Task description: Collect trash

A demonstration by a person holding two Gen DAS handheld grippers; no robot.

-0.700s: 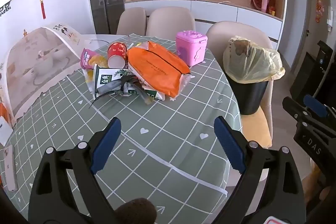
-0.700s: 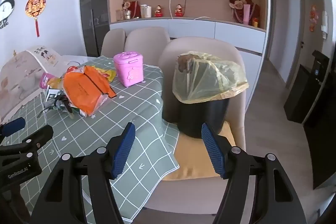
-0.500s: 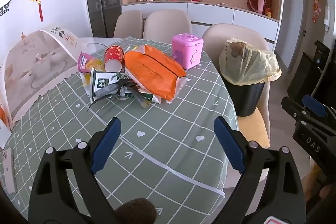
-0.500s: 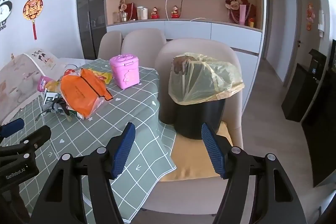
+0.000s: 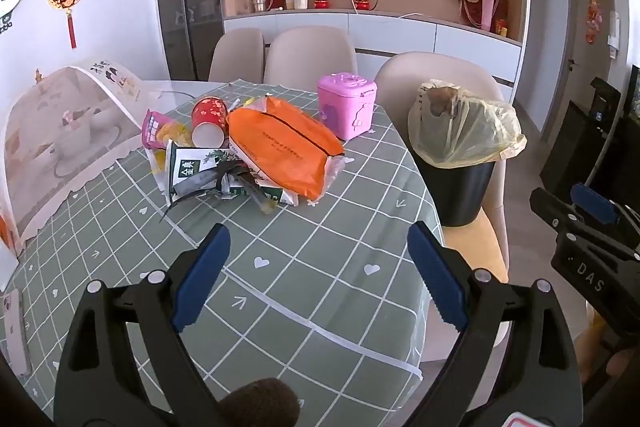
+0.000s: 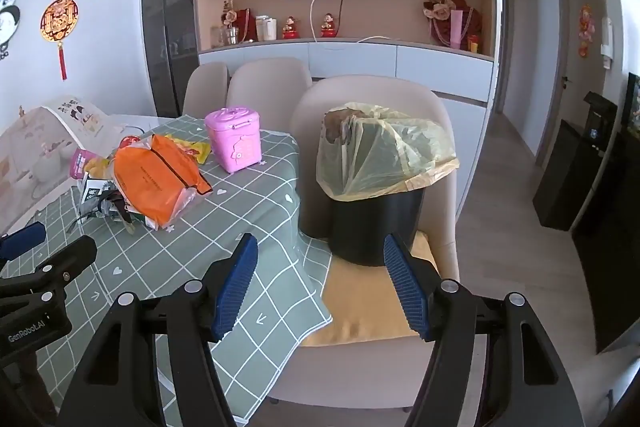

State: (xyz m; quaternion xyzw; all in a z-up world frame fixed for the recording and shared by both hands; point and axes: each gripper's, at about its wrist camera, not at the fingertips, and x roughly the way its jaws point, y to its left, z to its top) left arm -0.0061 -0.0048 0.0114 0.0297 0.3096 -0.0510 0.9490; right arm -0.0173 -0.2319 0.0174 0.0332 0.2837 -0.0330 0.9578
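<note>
approaching the trash pile (image 5: 248,163) on the table (image 5: 320,267); left gripper (image 5: 318,277) and right gripper (image 6: 320,285) both gape empty. next: reach in, grasp one wrapper.

Near half of the table (image 5: 304,291) is bare green checked cloth, open to approach from the front edge. The litter heap stands mid-table: orange packet (image 5: 280,151) on top, green-and-white carton (image 5: 188,167) in front, red paper cup (image 5: 208,119) behind. Left flank blocked by a mesh food cover (image 5: 60,135); a phone (image 5: 14,331) lies at the near left edge. Pink mini bin (image 5: 347,111) stands just right of the heap. Lined black trash bin (image 6: 376,195) sits on a chair (image 6: 372,307) against the table's right edge, mouth unobstructed from above. Both tools, left tool (image 5: 318,277) and right tool (image 6: 322,287), have clear space between their spread fingers.
</note>
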